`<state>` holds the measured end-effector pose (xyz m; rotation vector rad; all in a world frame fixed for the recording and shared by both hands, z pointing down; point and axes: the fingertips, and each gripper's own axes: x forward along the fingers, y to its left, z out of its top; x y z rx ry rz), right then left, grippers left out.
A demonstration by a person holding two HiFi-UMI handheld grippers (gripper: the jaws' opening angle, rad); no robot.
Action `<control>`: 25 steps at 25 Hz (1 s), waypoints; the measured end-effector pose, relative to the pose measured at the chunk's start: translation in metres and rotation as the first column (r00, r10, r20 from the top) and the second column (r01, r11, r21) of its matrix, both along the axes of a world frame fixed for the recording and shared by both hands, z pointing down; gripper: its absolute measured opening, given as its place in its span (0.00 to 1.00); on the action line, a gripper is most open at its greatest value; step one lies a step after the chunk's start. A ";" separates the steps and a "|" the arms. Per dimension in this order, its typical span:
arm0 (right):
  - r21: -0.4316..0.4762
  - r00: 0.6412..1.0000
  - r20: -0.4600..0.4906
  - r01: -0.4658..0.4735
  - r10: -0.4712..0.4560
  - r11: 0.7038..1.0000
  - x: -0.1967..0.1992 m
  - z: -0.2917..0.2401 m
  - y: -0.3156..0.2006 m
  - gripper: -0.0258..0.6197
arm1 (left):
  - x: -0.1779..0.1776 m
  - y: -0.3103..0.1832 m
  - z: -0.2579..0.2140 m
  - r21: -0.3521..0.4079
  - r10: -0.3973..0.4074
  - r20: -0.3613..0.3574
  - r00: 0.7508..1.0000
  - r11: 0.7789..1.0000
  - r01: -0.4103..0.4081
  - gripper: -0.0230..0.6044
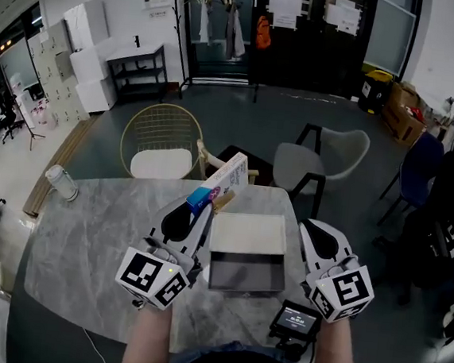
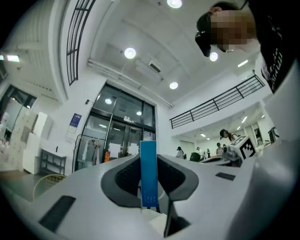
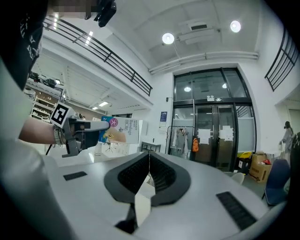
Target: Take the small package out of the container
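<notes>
My left gripper (image 1: 207,202) is shut on the small package (image 1: 225,182), a flat white box with a blue end, and holds it tilted in the air above the container's far left corner. In the left gripper view the package's blue edge (image 2: 148,172) stands upright between the jaws. The container (image 1: 245,278), an open shallow grey box with a pale lid, lies on the marble table (image 1: 93,244) between both grippers. My right gripper (image 1: 312,226) hovers just right of the container, shut with nothing in it (image 3: 149,169). The right gripper view also shows the package (image 3: 118,130) in the left gripper (image 3: 89,125).
A white cylinder (image 1: 61,182) stands at the table's far left. A small device with a lit screen (image 1: 296,319) lies near the front edge. Beyond the table stand a gold wire chair (image 1: 163,140) and a grey chair (image 1: 325,158).
</notes>
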<state>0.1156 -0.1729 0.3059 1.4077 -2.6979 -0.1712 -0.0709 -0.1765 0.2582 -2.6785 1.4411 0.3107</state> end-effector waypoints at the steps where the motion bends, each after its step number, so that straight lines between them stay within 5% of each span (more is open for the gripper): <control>1: 0.010 1.000 0.010 -0.003 0.003 1.000 0.000 -0.004 0.001 0.08 | 0.000 0.002 -0.001 0.013 -0.010 0.017 1.000 1.000 0.009 0.19; 14: 0.025 0.993 0.059 -0.107 0.106 0.994 0.012 -0.012 0.002 0.08 | 0.004 0.004 0.002 0.007 0.006 0.041 0.999 1.000 -0.007 0.19; 25: 0.035 0.993 0.062 -0.099 0.096 0.994 0.012 -0.015 0.008 0.08 | 0.008 0.008 0.008 -0.002 0.019 0.043 0.999 1.000 -0.019 0.19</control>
